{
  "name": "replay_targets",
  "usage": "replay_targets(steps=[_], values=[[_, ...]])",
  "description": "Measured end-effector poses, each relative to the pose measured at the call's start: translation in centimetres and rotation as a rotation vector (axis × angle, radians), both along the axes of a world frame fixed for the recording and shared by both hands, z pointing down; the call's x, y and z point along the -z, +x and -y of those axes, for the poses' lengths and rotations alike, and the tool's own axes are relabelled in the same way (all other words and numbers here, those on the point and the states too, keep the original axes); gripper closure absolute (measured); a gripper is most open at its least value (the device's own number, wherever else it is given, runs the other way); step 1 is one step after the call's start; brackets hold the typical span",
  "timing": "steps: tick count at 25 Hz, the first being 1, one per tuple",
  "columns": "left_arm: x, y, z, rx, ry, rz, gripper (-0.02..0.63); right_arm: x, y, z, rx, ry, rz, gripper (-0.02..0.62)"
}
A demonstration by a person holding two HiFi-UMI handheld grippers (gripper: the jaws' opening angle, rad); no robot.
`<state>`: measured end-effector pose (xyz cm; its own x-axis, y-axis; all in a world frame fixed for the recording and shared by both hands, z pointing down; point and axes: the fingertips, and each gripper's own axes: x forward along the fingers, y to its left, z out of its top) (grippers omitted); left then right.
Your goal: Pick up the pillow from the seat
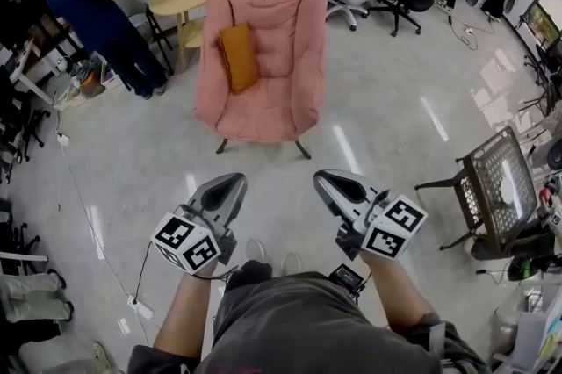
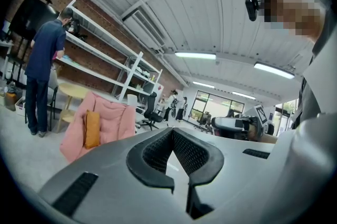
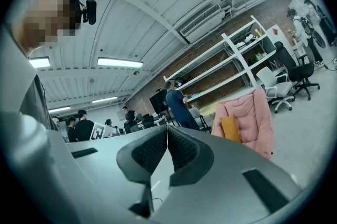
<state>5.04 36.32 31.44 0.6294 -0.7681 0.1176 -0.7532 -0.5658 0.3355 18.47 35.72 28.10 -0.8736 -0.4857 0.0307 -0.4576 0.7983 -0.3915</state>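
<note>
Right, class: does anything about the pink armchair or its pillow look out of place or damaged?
Nothing stands out: the orange pillow leans against the backrest of the pink armchair, which stands level on the floor.

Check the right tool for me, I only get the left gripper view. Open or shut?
Observer: Shut. In the right gripper view the right tool has its jaws together with nothing between them.
Operator: Anything on my right side to watch?
Observer: A black wire table stands on the floor to the right, well off the line to the pink chair.
Operator: Which tool lines up with the pillow?
Observer: In the head view the orange pillow leans on the backrest roughly straight ahead of the left tool, with open floor between them.
</note>
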Motion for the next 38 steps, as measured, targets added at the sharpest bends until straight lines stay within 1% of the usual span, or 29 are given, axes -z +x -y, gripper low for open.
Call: replay_targets(steps=[5,9,14,19,24,26,33,35,38], values=[[-0.5,-1.0,3.6,0.000,-0.004,0.000,0.595,-0.6,-1.0,3.4,0.000,-0.008,-0.005,0.580],[-1.4,-2.5,7.6,-0.005,-0.019,-0.010,0.595,-1.7,-2.7,7.3,-0.001,-0.028,-0.021,0.580],[-2.3,-6.8,14.8,-0.032,-0.028,-0.019,0.595,-2.2,-6.8,14.1,-0.026,-0.035,-0.035,0.580],[-2.5,-10.7,21.9,-0.069,-0.033,-0.004,0.595,-2.8,-10.9,20.6,-0.050,-0.055,-0.050,0.580],[-3.5,-15.0,30.5,-0.094,-0.052,-0.005,0.595,-3.6,-15.1,28.6,-0.076,-0.078,-0.061,0.580],[-3.6,-15.5,31.6,-0.097,-0.059,-0.003,0.595,-3.6,-15.5,29.7,-0.083,-0.084,-0.063,0.580],[-4.5,-15.7,31.9,-0.085,-0.084,0.005,0.595,-3.7,-15.5,30.3,-0.082,-0.089,-0.051,0.580],[-5.2,-16.6,34.0,-0.075,-0.101,0.007,0.595,-4.0,-16.2,32.4,-0.078,-0.097,-0.047,0.580],[-7.0,-18.0,39.1,-0.054,-0.137,0.008,0.595,-5.0,-17.4,37.3,-0.072,-0.120,-0.045,0.580]])
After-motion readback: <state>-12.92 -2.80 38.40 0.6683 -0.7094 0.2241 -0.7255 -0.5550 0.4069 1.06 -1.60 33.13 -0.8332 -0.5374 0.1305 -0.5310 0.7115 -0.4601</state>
